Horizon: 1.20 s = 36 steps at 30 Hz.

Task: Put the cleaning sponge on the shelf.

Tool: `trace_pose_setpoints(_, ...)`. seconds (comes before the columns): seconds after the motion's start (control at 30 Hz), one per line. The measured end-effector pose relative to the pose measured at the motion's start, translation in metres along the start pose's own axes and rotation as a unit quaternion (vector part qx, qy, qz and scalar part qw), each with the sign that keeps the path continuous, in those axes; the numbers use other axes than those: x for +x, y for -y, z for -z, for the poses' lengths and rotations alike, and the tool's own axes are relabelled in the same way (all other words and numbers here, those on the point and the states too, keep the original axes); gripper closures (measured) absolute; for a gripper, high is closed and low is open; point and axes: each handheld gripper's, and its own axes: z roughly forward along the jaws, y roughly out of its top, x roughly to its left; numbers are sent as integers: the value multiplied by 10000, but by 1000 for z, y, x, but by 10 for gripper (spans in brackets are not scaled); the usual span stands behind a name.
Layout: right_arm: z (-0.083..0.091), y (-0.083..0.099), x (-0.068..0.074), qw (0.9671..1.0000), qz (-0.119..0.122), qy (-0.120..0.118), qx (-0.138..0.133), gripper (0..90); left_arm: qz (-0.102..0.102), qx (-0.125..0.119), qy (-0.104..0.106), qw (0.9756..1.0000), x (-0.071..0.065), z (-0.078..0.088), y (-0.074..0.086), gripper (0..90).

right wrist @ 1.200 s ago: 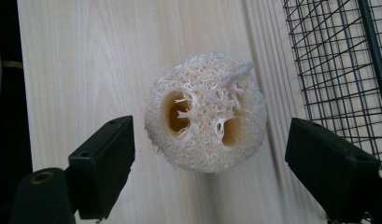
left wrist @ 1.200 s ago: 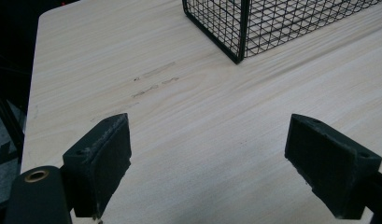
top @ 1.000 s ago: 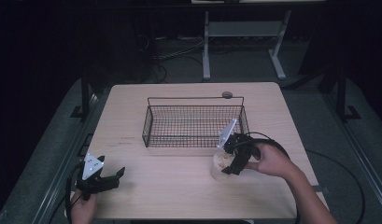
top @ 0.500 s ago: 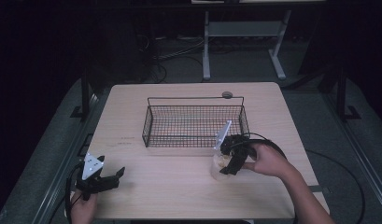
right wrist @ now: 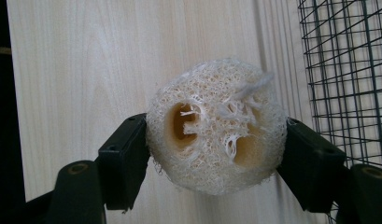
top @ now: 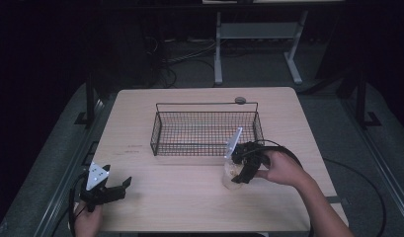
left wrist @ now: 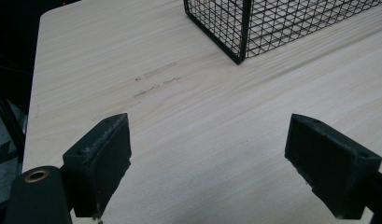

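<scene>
The right gripper (top: 237,174) has just been closing, fingers (right wrist: 125,158) now clamped on the loofah (right wrist: 216,123), wire basket (top: 207,127) at eleven o'clock.

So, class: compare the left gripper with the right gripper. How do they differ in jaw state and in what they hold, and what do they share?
1. The left gripper is open with only bare table between its jaws; the right gripper has just been closing and is shut on the loofah sponge.
2. The left gripper sits far from the wire basket; the right gripper is close beside it.
Both have black jaws and are hand-held.
</scene>
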Motion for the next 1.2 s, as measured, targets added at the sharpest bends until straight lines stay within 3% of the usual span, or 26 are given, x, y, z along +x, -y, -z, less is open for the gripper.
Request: trace_pose_setpoints(1.2,30,-38,-5,9993,339,31,-146,293,2,-20,-16,10000,1,1,0,137)
